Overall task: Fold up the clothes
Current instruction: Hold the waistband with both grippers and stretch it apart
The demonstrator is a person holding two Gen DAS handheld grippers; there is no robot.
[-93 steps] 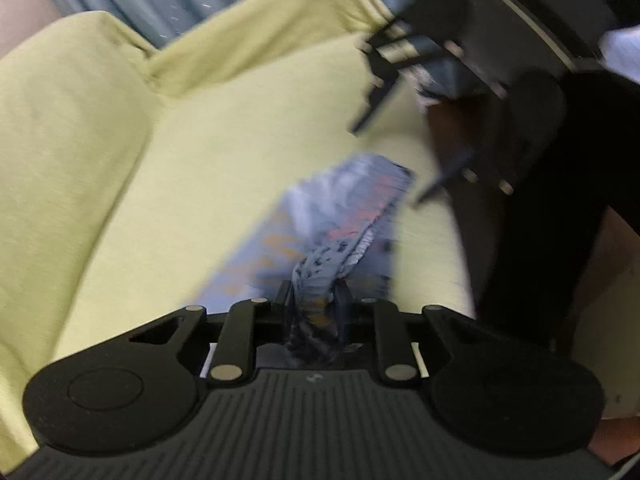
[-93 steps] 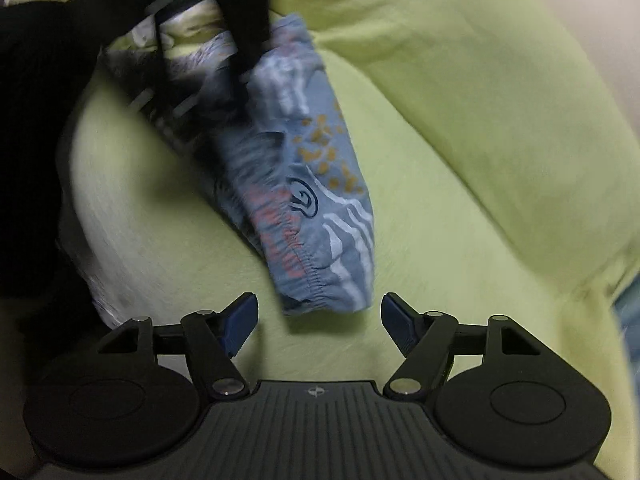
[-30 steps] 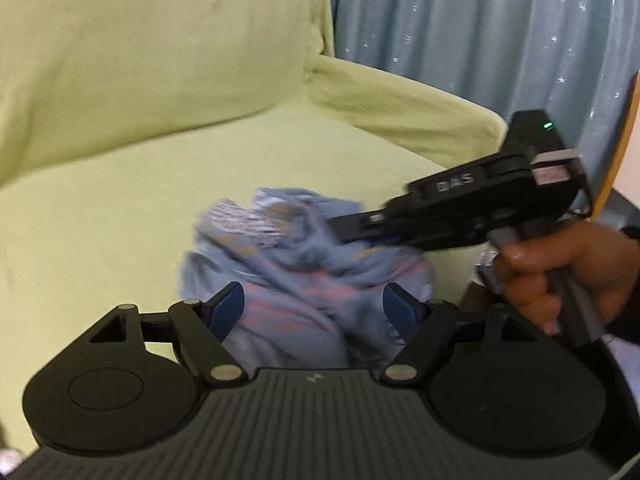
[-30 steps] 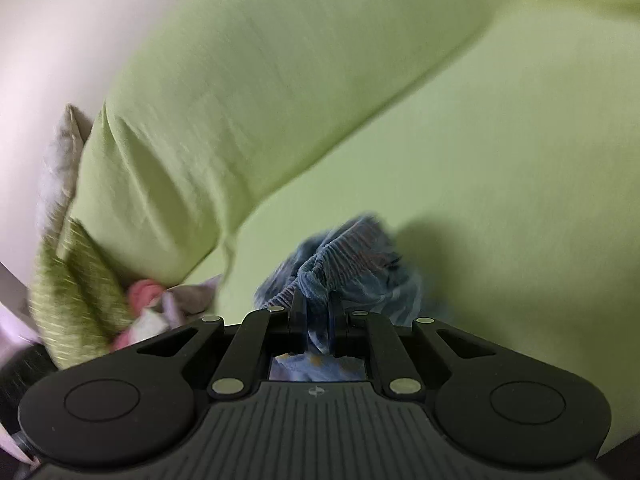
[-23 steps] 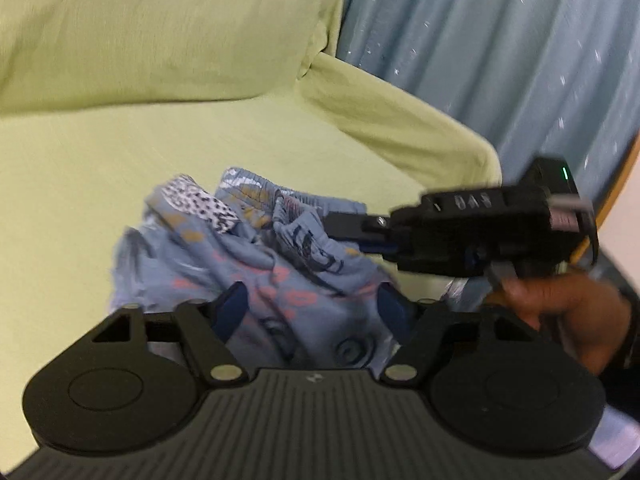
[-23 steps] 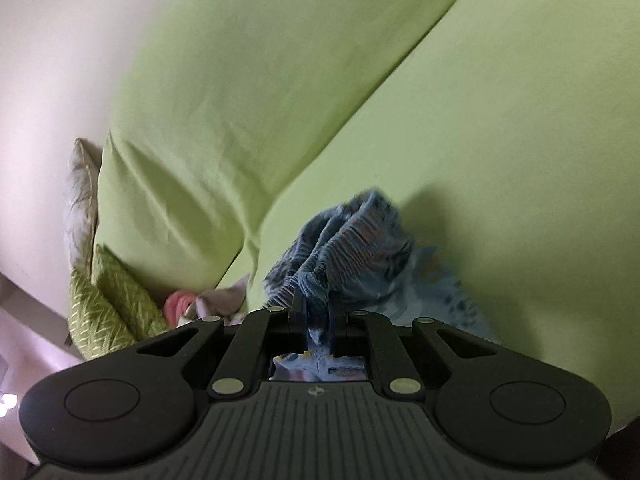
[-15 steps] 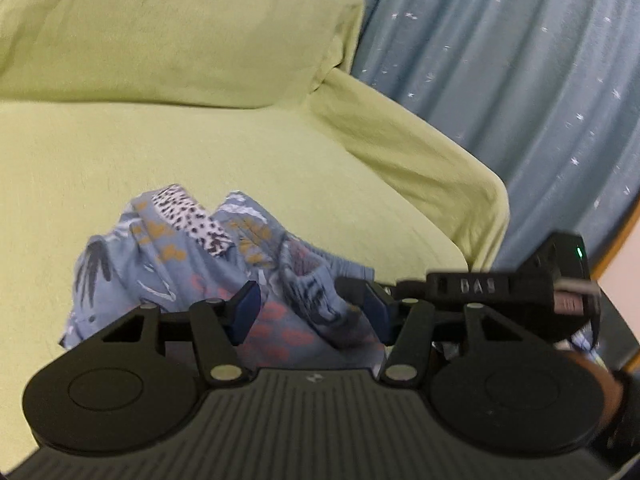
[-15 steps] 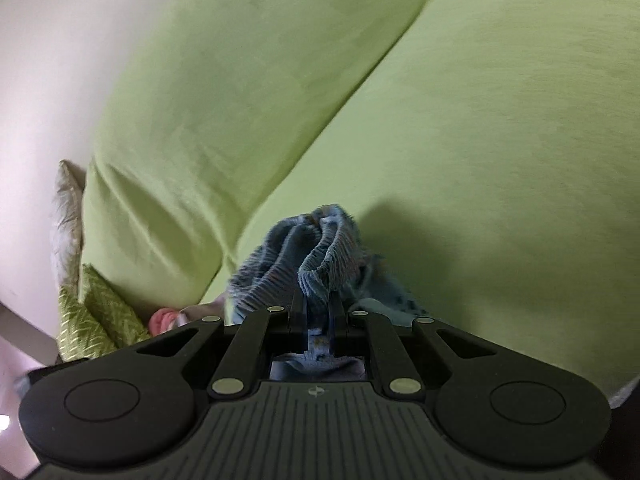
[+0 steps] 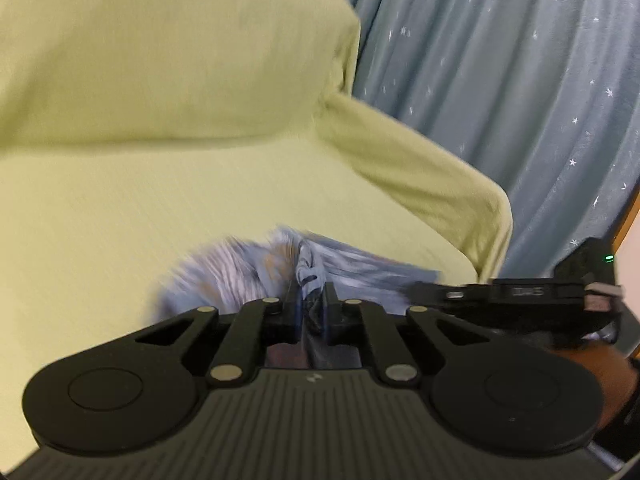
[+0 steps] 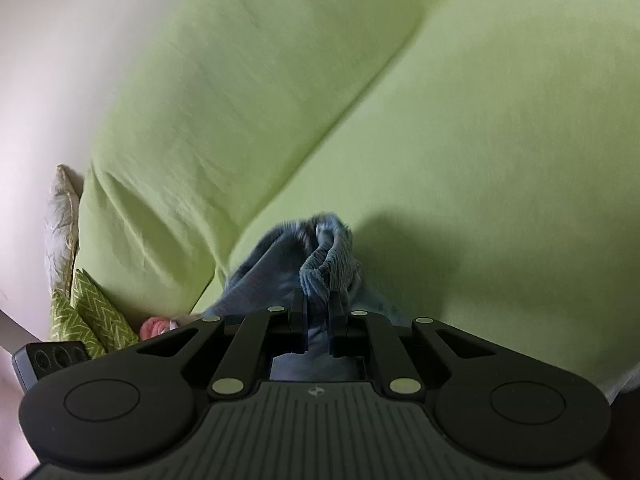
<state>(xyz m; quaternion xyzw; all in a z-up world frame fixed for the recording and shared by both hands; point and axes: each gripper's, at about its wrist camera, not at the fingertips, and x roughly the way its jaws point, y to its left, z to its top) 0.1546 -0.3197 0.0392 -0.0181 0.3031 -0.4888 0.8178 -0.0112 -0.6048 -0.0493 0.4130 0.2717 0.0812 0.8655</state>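
Observation:
A pair of blue patterned shorts (image 9: pixel 244 270) hangs over the yellow-green sofa seat (image 9: pixel 120 216), blurred by motion. My left gripper (image 9: pixel 311 300) is shut on a bunched part of the shorts. My right gripper (image 10: pixel 318 302) is shut on the ribbed waistband of the shorts (image 10: pixel 328 256). The right gripper's body also shows at the right of the left wrist view (image 9: pixel 516 300), level with the left one, with the cloth stretched between them.
The sofa backrest (image 9: pixel 160 48) and armrest (image 9: pixel 420 176) enclose the seat. A blue starred curtain (image 9: pixel 500 80) hangs behind. In the right wrist view, green zigzag cushions (image 10: pixel 86 312) and a pink garment (image 10: pixel 154 326) lie at the sofa's far end.
My left gripper has closed on the shorts; it was open half a second ago. The right gripper stays shut on the waistband. The shorts are lifted and spread between both grippers.

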